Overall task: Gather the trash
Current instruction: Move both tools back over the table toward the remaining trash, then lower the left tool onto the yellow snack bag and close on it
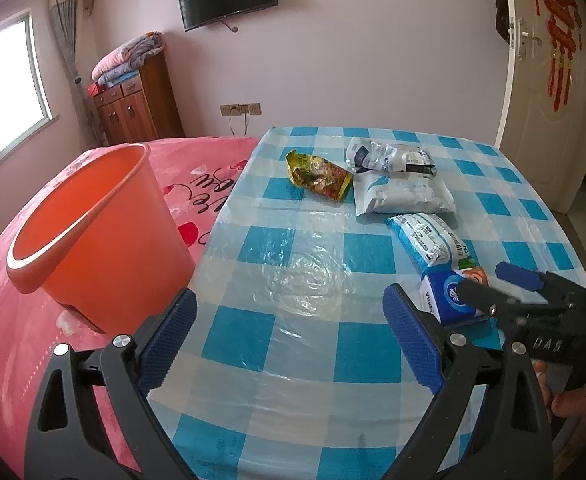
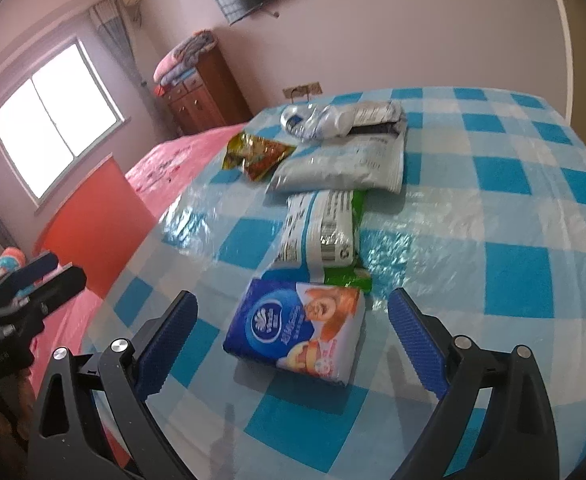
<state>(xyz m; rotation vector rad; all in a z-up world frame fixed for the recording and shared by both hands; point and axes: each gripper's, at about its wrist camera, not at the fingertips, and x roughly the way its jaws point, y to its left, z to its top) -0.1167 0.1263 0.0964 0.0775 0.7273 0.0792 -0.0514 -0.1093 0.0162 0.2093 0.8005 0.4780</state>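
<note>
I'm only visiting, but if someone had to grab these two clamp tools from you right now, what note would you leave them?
Left gripper: jaws open, empty, over the checked table.
Right gripper: jaws open, empty, lined up on the blue tissue pack.
Five packets lie in a row on the table: tissue pack, barcode packet, white pouch, crumpled silver bag, yellow snack wrapper.
Orange bucket at the table's left looks empty.
Done: nothing. Left: all five.

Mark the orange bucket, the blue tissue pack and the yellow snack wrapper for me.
orange bucket [image 1: 105, 240]: left wrist view, outer side wall.
blue tissue pack [image 2: 269, 320]: right wrist view, blue top face by the logo.
yellow snack wrapper [image 1: 319, 176]: left wrist view, middle of the crumpled foil.
</note>
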